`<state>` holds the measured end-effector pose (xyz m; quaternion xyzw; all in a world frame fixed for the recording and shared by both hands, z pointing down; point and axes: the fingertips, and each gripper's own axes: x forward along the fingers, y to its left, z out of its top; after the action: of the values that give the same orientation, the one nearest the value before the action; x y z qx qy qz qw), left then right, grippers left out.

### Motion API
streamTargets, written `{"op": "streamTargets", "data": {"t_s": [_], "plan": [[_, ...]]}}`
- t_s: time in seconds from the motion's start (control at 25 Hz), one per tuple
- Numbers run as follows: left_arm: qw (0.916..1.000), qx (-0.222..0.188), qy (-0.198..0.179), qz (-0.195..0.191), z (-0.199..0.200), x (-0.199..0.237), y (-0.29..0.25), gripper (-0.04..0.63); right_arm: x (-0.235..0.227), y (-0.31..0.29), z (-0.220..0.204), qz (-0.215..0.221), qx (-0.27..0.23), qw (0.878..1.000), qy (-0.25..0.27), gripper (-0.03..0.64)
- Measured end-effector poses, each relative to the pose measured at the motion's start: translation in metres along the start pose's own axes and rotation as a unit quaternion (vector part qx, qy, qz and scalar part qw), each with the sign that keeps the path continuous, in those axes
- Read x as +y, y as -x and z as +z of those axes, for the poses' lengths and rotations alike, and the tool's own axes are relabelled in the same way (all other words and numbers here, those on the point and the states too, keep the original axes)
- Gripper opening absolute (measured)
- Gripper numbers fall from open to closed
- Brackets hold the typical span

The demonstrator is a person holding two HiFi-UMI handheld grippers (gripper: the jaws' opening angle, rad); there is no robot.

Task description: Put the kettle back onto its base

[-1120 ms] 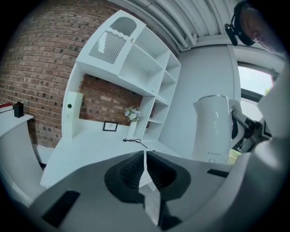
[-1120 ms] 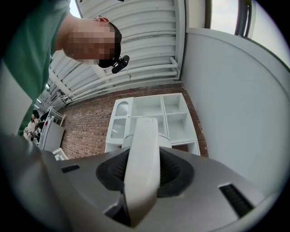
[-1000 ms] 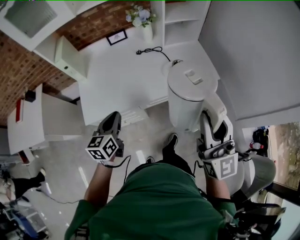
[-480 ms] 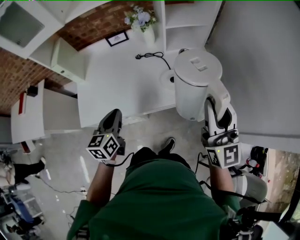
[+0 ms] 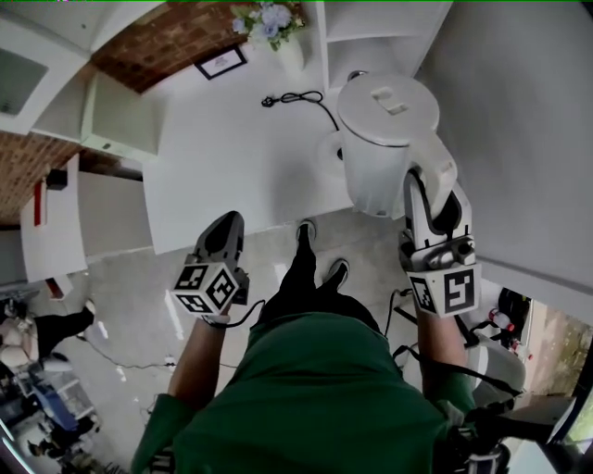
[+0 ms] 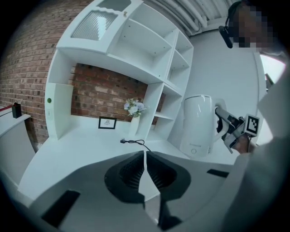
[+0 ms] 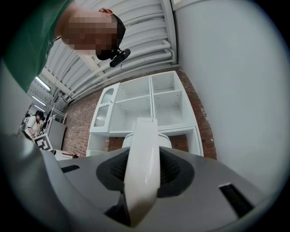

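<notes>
A white electric kettle (image 5: 382, 139) hangs upright over the right end of the white desk (image 5: 222, 157). My right gripper (image 5: 433, 192) is shut on its handle (image 7: 142, 167), which fills the gap between the jaws in the right gripper view. The round white base (image 5: 328, 150) lies on the desk just left of the kettle and is partly hidden by it. Its black cord (image 5: 298, 98) runs back to a loose plug. My left gripper (image 5: 225, 226) is shut and empty, short of the desk's front edge. In the left gripper view the kettle (image 6: 198, 125) is at the right.
A white shelf unit (image 6: 136, 50) stands on the desk against a brick wall. At the back are a vase of flowers (image 5: 271, 20) and a small framed picture (image 5: 220, 62). A grey wall (image 5: 519, 139) closes the right side. A second white table (image 5: 79, 227) stands at the left.
The person has stepped closer to the desk. The kettle and my right gripper have moved forward, from off the desk's front edge to above its right end. My left gripper has come forward too.
</notes>
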<state>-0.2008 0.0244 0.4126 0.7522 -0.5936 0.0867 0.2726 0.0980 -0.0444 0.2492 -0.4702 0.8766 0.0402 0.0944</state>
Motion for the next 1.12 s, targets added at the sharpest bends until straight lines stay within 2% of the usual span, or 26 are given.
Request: {"op": "streamTargets", "data": {"t_s": [0.24,0.44,0.6,0.84,1.12], "plan": [[0.9994,0.020,-0.020,-0.019,0.024,0.011,-0.044,0.026,-0.009,-0.029,-0.027,-0.019,0.023,1.000,-0.003,0.132],[0.9978,0.040,-0.036,-0.038,0.043,0.025,-0.101,0.026,-0.015,-0.078,-0.074,-0.012,0.040,0.999,-0.002,0.132],[0.9957,0.062,-0.046,-0.051,0.040,0.023,-0.125,0.026,-0.021,-0.096,-0.105,-0.016,0.057,0.998,-0.001,0.132],[0.9928,0.095,-0.053,-0.051,0.028,0.032,-0.137,0.026,-0.025,-0.112,-0.136,-0.019,0.065,0.998,-0.007,0.132],[0.9923,0.102,-0.055,-0.043,0.018,0.040,-0.133,0.026,-0.026,-0.114,-0.155,-0.031,0.066,0.997,0.007,0.132]]}}
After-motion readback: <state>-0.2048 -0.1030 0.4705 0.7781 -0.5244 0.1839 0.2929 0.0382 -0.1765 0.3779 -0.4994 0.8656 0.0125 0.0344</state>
